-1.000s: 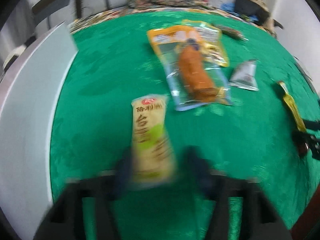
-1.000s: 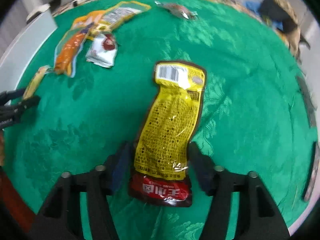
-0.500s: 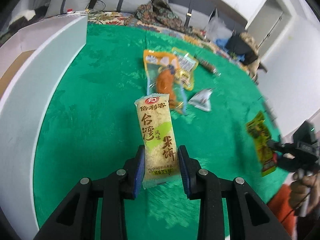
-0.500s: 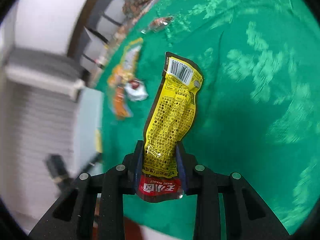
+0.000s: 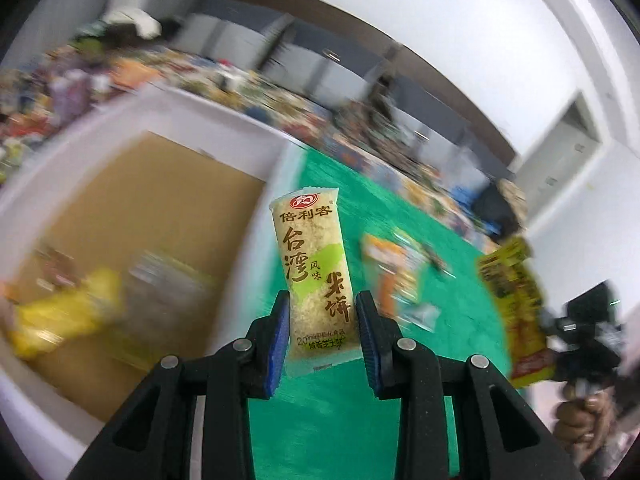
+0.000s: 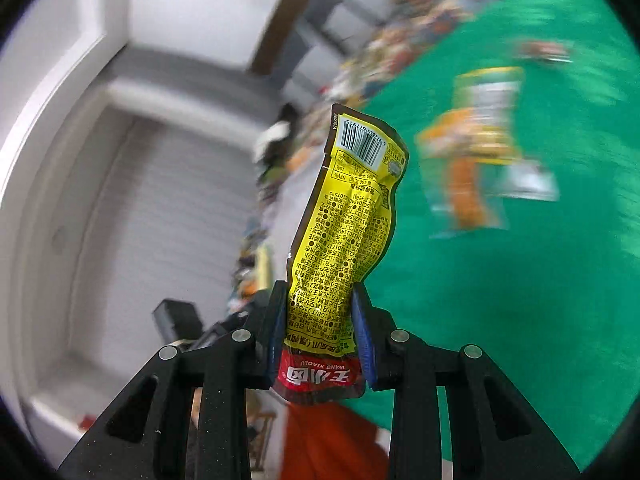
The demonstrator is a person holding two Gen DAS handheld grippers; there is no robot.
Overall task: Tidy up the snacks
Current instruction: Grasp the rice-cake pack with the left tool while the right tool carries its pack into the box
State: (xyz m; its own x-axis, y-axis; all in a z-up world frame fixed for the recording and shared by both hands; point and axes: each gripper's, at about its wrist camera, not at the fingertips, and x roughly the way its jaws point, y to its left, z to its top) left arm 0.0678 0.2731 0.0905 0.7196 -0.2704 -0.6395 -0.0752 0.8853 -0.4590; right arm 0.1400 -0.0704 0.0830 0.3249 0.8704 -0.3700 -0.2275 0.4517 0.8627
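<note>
A pale rice cracker packet point(image 5: 316, 276) is clamped upright in the left gripper point(image 5: 322, 334), held in the air beside the white box point(image 5: 256, 128) — blurred snacks lie inside. A yellow snack pouch point(image 6: 344, 236) is pinched by the right gripper point(image 6: 320, 330) above the green tablecloth point(image 6: 520, 300), where an orange packet point(image 6: 466, 184) lies farther off

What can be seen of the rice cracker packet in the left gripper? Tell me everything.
The rice cracker packet is a long, slim plastic sachet, pale yellow with a green patch, a red round logo at the top and brown Chinese lettering down its face. It looks sealed and undamaged. It stands nearly upright, leaning slightly left, lifted clear of the green tablecloth. The left gripper is shut on its lower part, blue pads pressing both long edges. The white box with its brown floor lies just behind and left.
</note>
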